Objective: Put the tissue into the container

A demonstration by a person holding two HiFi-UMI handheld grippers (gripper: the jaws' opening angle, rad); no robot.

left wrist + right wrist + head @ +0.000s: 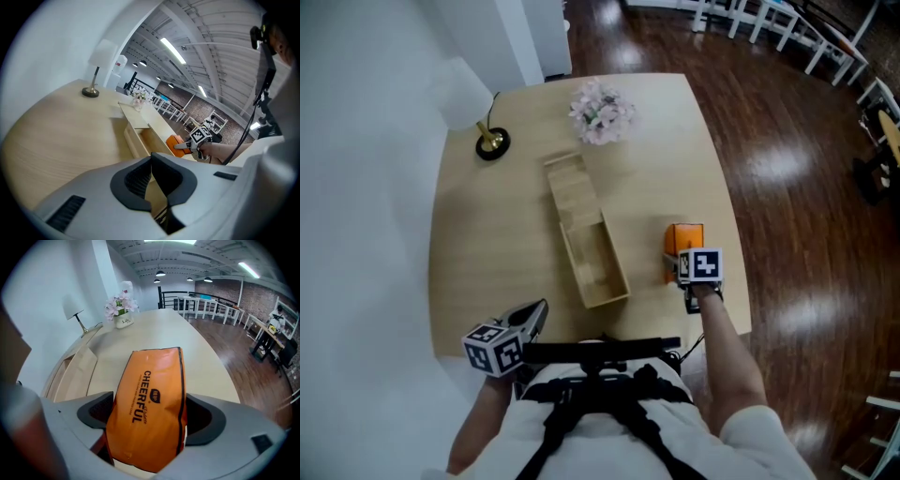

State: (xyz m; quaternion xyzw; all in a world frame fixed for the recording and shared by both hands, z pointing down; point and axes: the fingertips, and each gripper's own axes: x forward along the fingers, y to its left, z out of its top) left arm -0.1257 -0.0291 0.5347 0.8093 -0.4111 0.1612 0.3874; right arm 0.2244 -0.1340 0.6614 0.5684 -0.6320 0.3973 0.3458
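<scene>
Bare along the left edge of the table [483,253], from the lamp [492,143] at the far-left corner to the near-left corner. Barred mid-surface by the wooden container [570,255]. Flowers [601,112] at the far edge, tissue pack [684,239] by the right edge. Open strip between pack and container.

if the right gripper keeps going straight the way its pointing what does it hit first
The orange tissue pack: it already sits between the open jaws of the right gripper, with the pads seemingly not pressing it. Past the pack lies only the wooden table, though depth is hard to judge.
</scene>
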